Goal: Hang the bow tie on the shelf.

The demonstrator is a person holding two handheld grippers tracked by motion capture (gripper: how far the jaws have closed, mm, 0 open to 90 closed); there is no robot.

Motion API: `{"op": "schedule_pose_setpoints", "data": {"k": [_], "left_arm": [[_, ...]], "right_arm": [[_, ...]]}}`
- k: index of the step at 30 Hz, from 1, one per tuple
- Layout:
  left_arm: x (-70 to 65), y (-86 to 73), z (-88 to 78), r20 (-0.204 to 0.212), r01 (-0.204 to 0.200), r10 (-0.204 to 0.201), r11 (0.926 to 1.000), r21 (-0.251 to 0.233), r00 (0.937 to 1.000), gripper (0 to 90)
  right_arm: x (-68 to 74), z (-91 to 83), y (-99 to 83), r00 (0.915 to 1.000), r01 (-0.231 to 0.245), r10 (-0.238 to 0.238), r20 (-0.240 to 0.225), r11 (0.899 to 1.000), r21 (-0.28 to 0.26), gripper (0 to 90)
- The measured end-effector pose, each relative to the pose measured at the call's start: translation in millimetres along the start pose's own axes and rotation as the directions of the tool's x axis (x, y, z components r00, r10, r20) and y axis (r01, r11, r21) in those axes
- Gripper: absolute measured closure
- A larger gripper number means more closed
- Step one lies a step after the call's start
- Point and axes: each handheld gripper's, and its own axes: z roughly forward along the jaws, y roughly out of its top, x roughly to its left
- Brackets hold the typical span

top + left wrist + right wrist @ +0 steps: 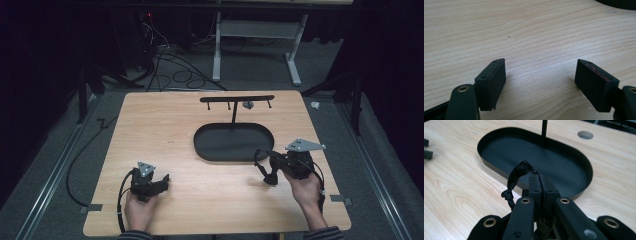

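Near the table's [150, 125] front edge, toward its left corner: left tongs [163, 181] spread wide over bare wood. Toward the front right: right tongs [540, 180] clenched on a thin black band [517, 176], looping up just short of the tray's rim. Farther in, at centre: black oval tray [210, 150] with upright hanger stand [234, 107].
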Motion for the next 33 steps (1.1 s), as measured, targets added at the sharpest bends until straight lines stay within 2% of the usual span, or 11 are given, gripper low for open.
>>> {"op": "schedule_pose_setpoints", "data": {"k": [6, 19, 33], "left_arm": [[0.0, 0.0, 0.0, 0.0, 0.0, 0.0, 1.0, 0.0, 1.0, 25.3], [0.0, 0.0, 0.0, 0.0, 0.0, 0.0, 1.0, 0.0, 1.0, 25.3], [-0.1, 0.0, 0.1, -0.001, 0.001, -0.001, 1.0, -0.002, 1.0, 25.3]], "right_arm": [[-1.6, -1.3, 13.6, 1.0, 0.002, -0.001, 0.008, 1.0, -0.029, 90.0], [-4.3, 3.7, 25.9, 0.9999, 0.012, -0.012, 0.001, 1.0, -0.027, 90.0], [-7.8, 8.1, 40.4, 0.9999, 0.004, -0.003, 0.016, 0.998, -0.055, 90.0]]}}
